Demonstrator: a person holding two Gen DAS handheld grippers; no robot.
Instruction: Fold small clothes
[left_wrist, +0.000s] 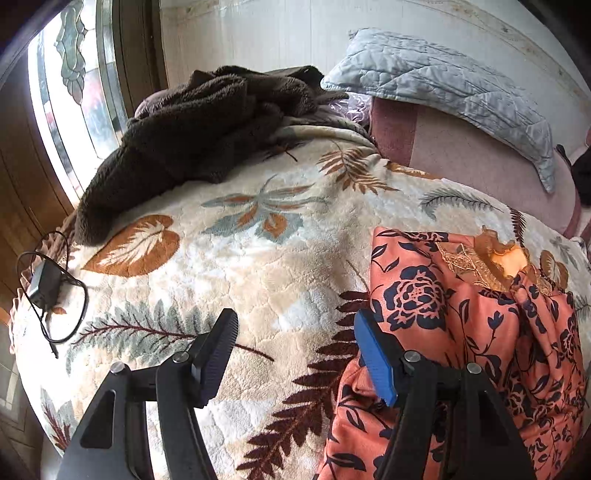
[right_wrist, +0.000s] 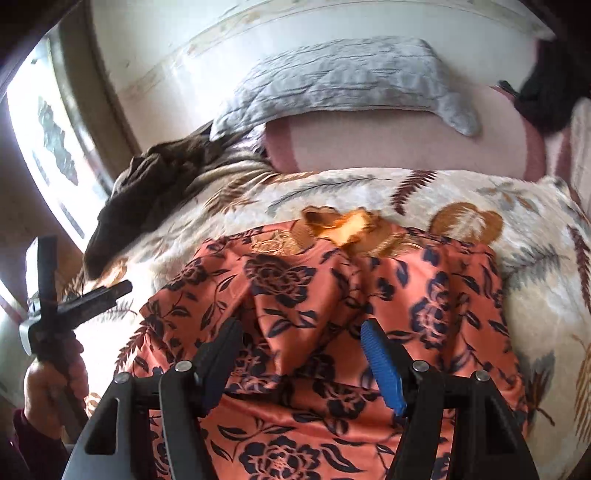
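An orange garment with a dark navy flower print (left_wrist: 476, 332) lies folded on the leaf-patterned blanket (left_wrist: 236, 258), with a yellow-brown lace trim at its far edge (right_wrist: 347, 225). My left gripper (left_wrist: 295, 325) hangs open over the blanket just left of the garment, nothing between its fingers. Over the middle of the garment (right_wrist: 332, 291) my right gripper (right_wrist: 301, 332) is open too, clear of the cloth. In the right wrist view the left gripper (right_wrist: 74, 299) shows at the far left, held by a hand (right_wrist: 48, 373).
A dark brown fleece (left_wrist: 192, 125) is heaped at the blanket's far left. A black charger with cable (left_wrist: 46, 284) lies near the left edge. A grey quilted pillow (left_wrist: 443, 88) rests on a pink cushion (left_wrist: 480, 155) against the wall. A window (left_wrist: 70, 92) is at left.
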